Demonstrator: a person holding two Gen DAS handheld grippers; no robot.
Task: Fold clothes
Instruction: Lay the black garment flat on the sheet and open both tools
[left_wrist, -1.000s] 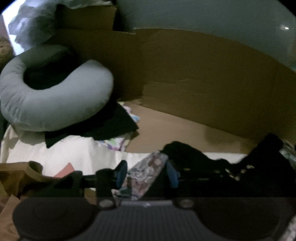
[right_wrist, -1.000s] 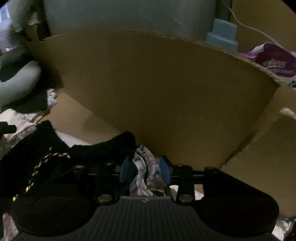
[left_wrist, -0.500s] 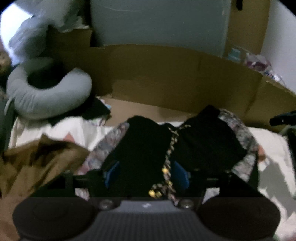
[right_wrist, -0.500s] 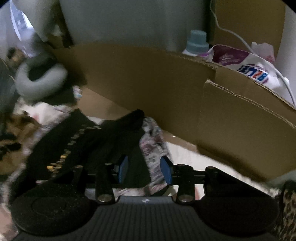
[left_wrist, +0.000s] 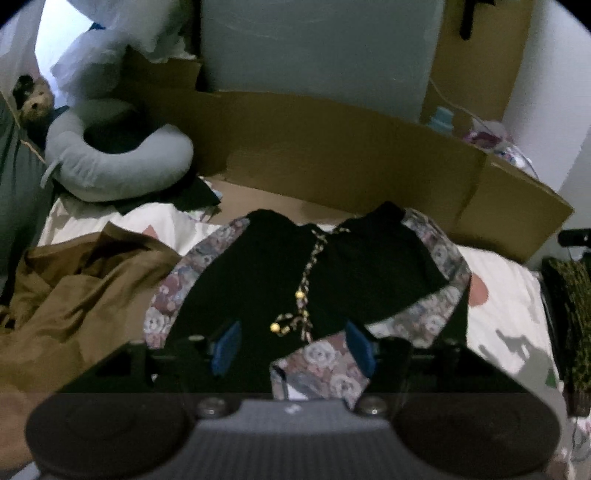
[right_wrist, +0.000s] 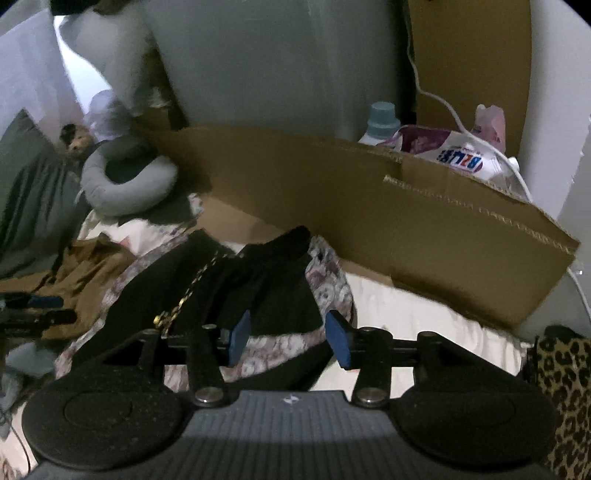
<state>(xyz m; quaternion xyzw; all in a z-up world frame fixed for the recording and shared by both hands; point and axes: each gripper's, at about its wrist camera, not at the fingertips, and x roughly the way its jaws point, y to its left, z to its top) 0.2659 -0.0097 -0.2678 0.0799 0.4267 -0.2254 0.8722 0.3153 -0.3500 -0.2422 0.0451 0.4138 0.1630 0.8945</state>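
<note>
Both grippers sit w/ fingers apart, clamping nothing. Left gripper (left_wrist: 291, 349) hovers at near edge of the black garment (left_wrist: 295, 273); garment lies flat on the white bed sheet (left_wrist: 509, 306), floral lining showing at its sides, gold braided cord (left_wrist: 306, 280) down the middle. Floral flap sits betw left blue pads (left_wrist: 226, 347), not pinched. Right gripper (right_wrist: 288, 339) is over garment's (right_wrist: 236, 291) near right edge. Brown cloth (left_wrist: 77, 280) left of garment; cardboard (left_wrist: 332, 155) at far side; grey pillow (left_wrist: 114, 162) far left; leopard fabric (right_wrist: 565, 384) near right.
</note>
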